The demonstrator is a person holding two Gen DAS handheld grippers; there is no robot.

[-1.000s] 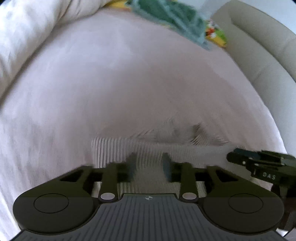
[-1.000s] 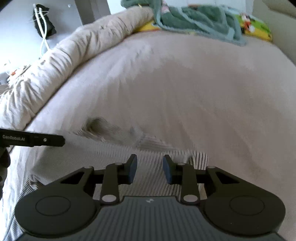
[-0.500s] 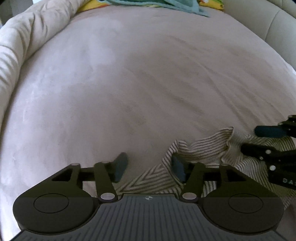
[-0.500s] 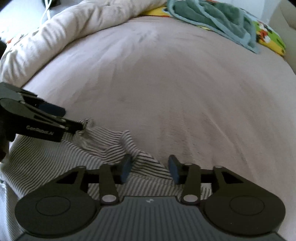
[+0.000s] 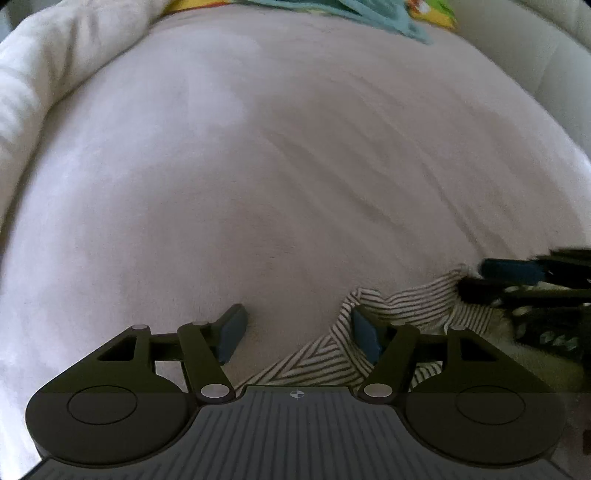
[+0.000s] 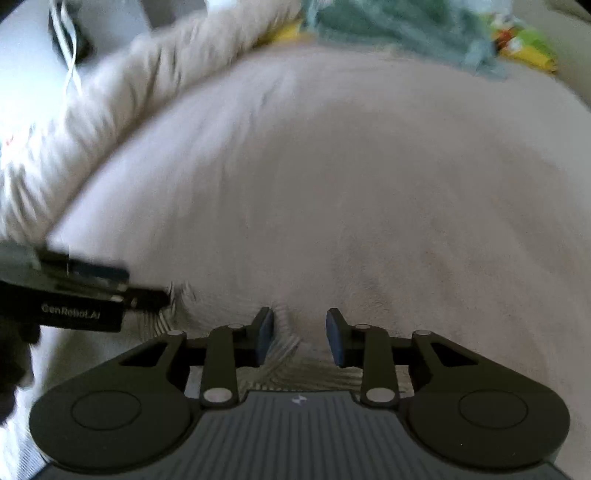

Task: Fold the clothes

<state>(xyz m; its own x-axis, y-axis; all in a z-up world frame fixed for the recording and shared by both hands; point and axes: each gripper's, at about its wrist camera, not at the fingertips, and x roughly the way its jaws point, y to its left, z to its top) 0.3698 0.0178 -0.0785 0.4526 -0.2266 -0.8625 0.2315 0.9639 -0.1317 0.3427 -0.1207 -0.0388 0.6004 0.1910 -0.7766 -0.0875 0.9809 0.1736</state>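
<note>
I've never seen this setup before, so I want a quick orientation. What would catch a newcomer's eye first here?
First, the wide pale bedsheet filling both views. Then the striped garment crumpled at the near edge, with the open left gripper and open right gripper over it. Last, the teal towel on the bright yellow pillow at the far end, and the white duvet bunched along the left.

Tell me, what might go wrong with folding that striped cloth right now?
Both tools are open, so nothing holds the striped garment. Only a rumpled edge of it lies between the left tool fingers; closing there might pinch a single loose layer, or miss it. The right tool view is blurred, suggesting fast motion, so its grip could land off the edge. The two tools are also close together and could bump over the cloth.
</note>
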